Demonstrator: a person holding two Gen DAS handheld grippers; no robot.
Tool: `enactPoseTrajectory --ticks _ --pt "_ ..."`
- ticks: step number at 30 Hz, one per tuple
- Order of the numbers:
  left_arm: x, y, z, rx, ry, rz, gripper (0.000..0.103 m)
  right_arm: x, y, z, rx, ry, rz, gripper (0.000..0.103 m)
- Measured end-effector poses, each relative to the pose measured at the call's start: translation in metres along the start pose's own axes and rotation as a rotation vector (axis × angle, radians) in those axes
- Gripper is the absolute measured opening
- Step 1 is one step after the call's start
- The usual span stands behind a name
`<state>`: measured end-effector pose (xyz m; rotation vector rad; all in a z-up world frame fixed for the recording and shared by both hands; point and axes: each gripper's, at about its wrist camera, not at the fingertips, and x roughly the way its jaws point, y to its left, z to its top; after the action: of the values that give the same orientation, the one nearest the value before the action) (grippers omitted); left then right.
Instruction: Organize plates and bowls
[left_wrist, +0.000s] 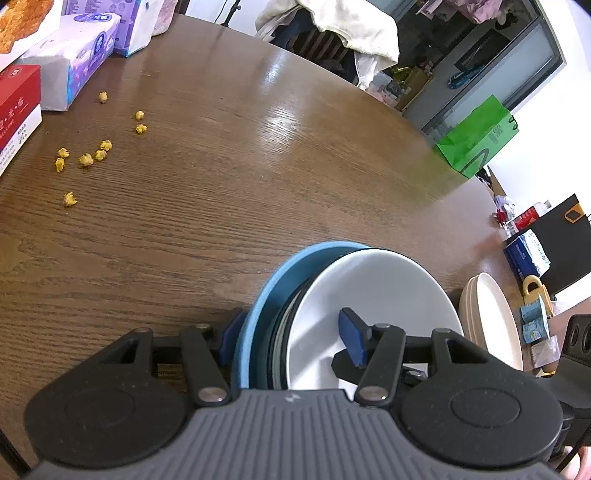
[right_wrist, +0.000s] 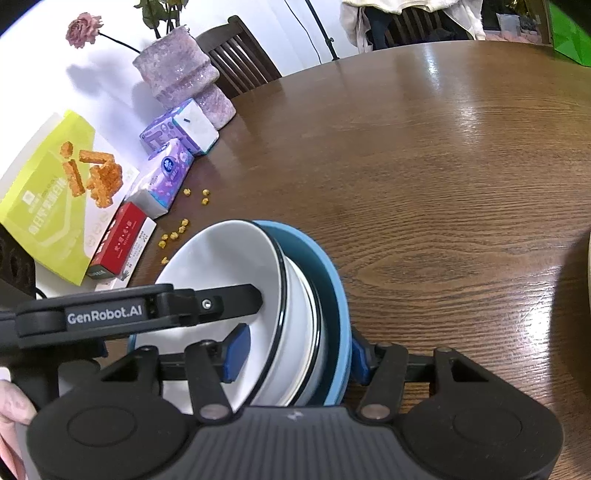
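A stack of dishes is held between both grippers above the brown table (left_wrist: 221, 206): a white bowl (left_wrist: 376, 302) on top, a dark-rimmed plate under it, and a blue plate (left_wrist: 266, 295) at the bottom. My left gripper (left_wrist: 290, 338) is shut on the stack's rim, one blue pad under the blue plate, one inside the white bowl. My right gripper (right_wrist: 295, 354) is shut on the same stack (right_wrist: 229, 266) from the other side; the blue plate (right_wrist: 332, 280) is outermost. The left gripper's finger (right_wrist: 221, 302) shows inside the bowl.
Cream plates (left_wrist: 491, 314) are stacked at the table's right edge. Several yellow crumbs (left_wrist: 88, 157) lie on the table. Tissue packs (right_wrist: 166, 173), a red box (right_wrist: 118, 243), a yellow-green snack box (right_wrist: 51, 199) and a purple vase (right_wrist: 184, 77) stand along the far left edge.
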<state>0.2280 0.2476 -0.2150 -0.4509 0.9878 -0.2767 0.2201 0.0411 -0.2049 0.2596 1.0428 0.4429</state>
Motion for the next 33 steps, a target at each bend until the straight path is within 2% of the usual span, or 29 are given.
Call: enactPoseTrajectory --ticks 23,33 --pt "-0.003 -0.010 0.001 0.019 -0.014 -0.001 0.057 -0.013 -0.009 -0.002 0.022 -0.036 0.021 0.052" --pt "-0.010 -0.026 0.005 0.033 -0.029 -0.007 0.057 -0.029 -0.013 0.003 0.020 -0.055 0.023 0.052"
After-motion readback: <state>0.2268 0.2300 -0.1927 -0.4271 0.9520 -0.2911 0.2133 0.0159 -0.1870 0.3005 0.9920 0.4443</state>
